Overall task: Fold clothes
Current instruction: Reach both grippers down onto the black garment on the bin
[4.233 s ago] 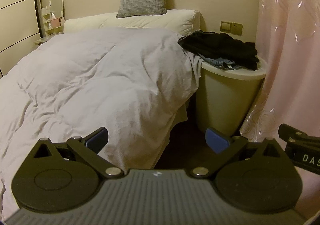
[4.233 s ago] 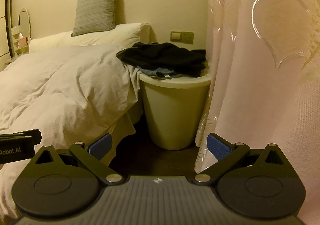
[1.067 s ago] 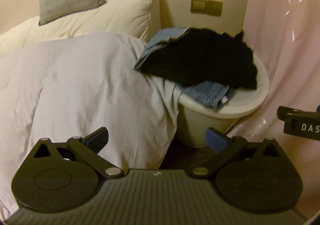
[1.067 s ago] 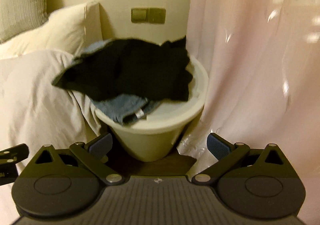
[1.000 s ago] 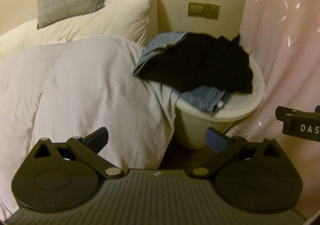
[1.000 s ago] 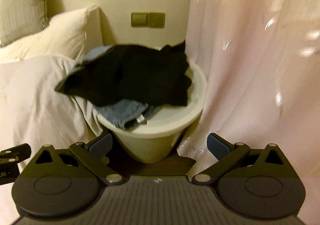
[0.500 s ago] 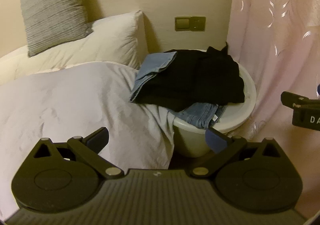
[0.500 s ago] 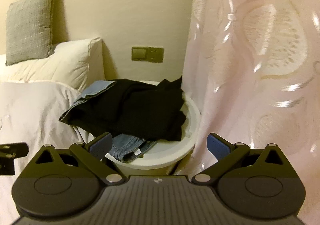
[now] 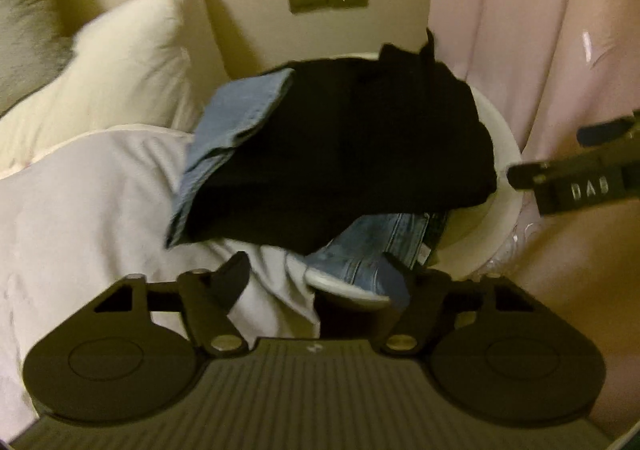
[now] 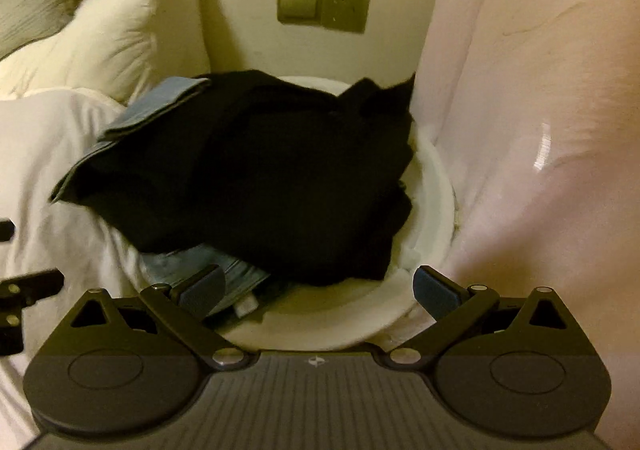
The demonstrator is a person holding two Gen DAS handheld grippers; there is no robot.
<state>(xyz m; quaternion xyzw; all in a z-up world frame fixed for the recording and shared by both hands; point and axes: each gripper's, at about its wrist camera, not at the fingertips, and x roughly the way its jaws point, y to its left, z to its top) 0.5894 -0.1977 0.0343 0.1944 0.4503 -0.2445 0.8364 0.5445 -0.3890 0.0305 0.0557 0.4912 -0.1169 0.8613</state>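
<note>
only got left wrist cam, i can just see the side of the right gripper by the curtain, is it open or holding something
Observer: The right gripper stands wide open, with nothing clamped between its pads.
Operator: what's it aimed at
Observer: The near rim of the white basket, just below the black garment.
Operator: anything close to its fingers
Observer: One blue pad shows right in front of the jeans that poke out under the black garment; I cannot tell whether it touches them.

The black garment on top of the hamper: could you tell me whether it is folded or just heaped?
Heaped: the black garment lies crumpled and uneven over the jeans, spilling past the hamper rim onto the duvet.
</note>
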